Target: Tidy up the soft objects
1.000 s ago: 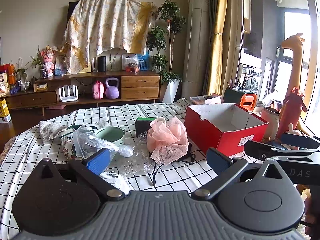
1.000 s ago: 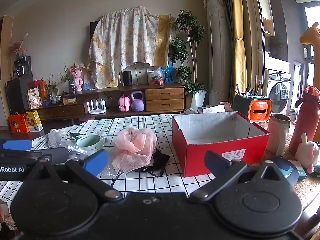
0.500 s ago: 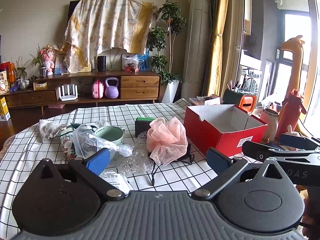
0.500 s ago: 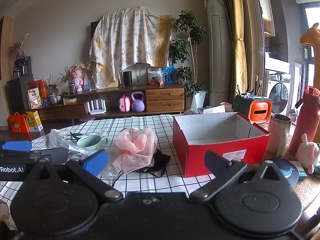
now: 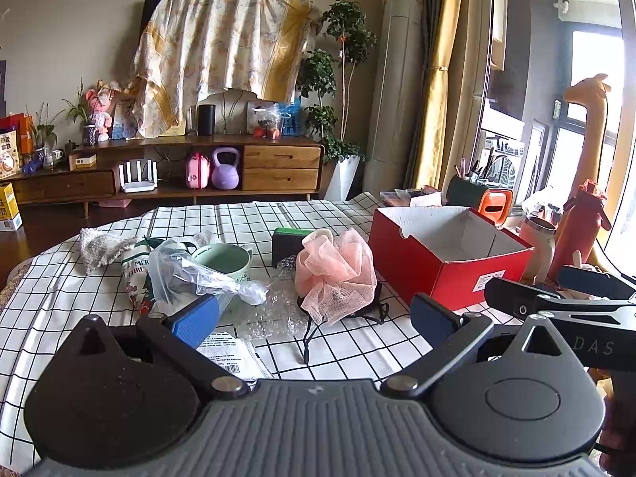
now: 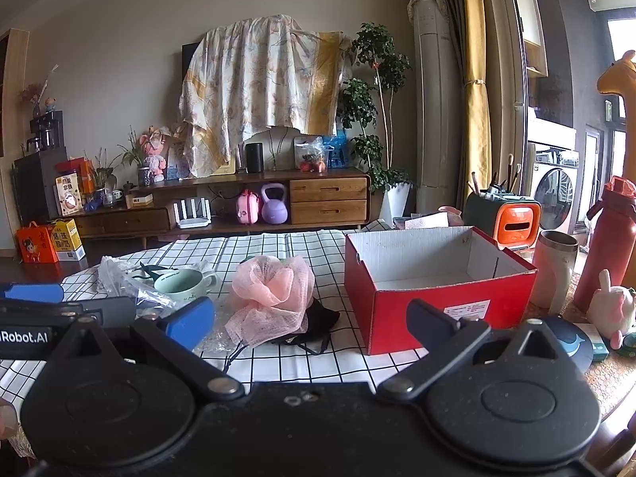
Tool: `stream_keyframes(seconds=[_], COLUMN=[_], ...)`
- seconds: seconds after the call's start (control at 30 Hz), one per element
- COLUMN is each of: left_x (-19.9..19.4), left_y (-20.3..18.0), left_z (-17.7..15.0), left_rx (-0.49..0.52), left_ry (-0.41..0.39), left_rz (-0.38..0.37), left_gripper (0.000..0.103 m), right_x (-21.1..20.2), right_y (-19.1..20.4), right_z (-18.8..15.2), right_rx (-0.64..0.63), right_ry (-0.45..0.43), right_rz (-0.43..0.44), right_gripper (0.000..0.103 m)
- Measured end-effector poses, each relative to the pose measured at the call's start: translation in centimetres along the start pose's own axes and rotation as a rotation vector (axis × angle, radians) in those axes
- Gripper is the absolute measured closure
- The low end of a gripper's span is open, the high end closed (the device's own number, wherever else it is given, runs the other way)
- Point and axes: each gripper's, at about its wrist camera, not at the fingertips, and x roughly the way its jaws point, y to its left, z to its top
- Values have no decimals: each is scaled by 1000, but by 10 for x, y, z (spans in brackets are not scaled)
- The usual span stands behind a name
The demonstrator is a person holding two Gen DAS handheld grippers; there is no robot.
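Hovering low over the near edge of the worktop (image 5: 254,218), both sets of tongs spread wide and gripping nothing. Left tongs (image 5: 314,320) pointing toward the pink mesh pouf (image 5: 336,274); right tongs (image 6: 310,324) showing in the left view as a dark bar off to the right side, near the red box (image 5: 449,274).

Compared with a second ago, barely changing: only drifting a touch nearer in the left view, with the pouf sitting slightly larger and further left; right view looking practically identical. No item shifting on the checked cloth. Meaning, most likely, still lining up for a first pick rather than carrying anything.

Lying on the worktop, well short of either tongs: the pink mesh pouf, resting on top of a black face mask (image 6: 318,318) with its straps trailing toward the camera; a green-topped sponge (image 5: 288,240) just behind the pouf; a grey knitted cloth (image 5: 99,246) far to the left; crumpled clear plastic bags (image 5: 198,274) draped over a pale green mug (image 5: 228,262); bubble wrap (image 5: 274,310) between the mug and the pouf.

Standing open and looking empty, the red box just right of the pouf, judged to be the likely destination for the soft things. Nothing yet sorted.
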Motion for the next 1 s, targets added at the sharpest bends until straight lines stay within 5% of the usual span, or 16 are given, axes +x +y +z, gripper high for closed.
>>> stream_keyframes(seconds=[1.0], left_x=[15], left_y=[18], left_z=[1], left_rx=[-12], left_ry=[0], left_rz=[6], left_gripper=[0], right_x=[19], right_y=[9], right_z=[2], right_rx=[-20], right_ry=[39], right_rz=[44], right_gripper=[0])
